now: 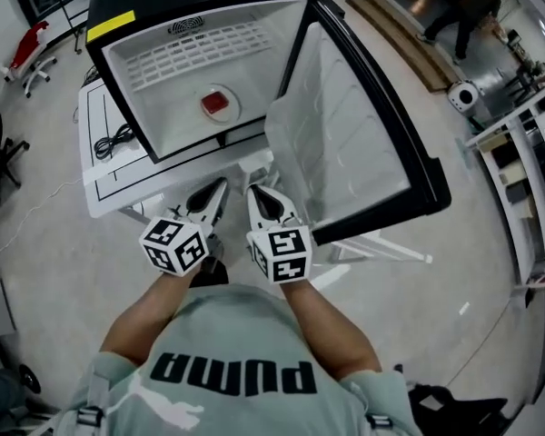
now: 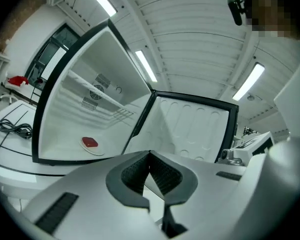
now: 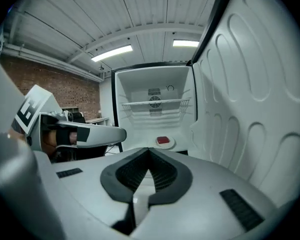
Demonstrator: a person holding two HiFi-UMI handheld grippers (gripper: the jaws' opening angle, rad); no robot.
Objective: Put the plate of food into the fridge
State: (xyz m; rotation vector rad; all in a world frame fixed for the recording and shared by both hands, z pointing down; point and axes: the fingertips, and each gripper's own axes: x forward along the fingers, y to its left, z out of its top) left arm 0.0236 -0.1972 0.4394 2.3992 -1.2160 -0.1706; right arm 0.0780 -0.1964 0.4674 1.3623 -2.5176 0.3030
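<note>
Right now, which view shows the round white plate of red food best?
Head view: round white plate seen from above, whole rim clear on the fridge floor. Both gripper views show it small and oblique.

Table: white rectangular tabletop with thin black lines (image 1: 104,178), standing on the grey concrete floor (image 1: 54,271).
On the table: black-framed white fridge (image 1: 132,80), its door swung open toward four o'clock in the head view; coiled black cable (image 1: 114,140) at the fridge's nine o'clock, just beside its frame.
Fridge floor (image 1: 177,127): smooth and white; round white plate with red food (image 1: 220,105) sits on it near the middle.
Wire shelf (image 3: 152,103): white, at the plate's twelve o'clock in the right gripper view.
</note>
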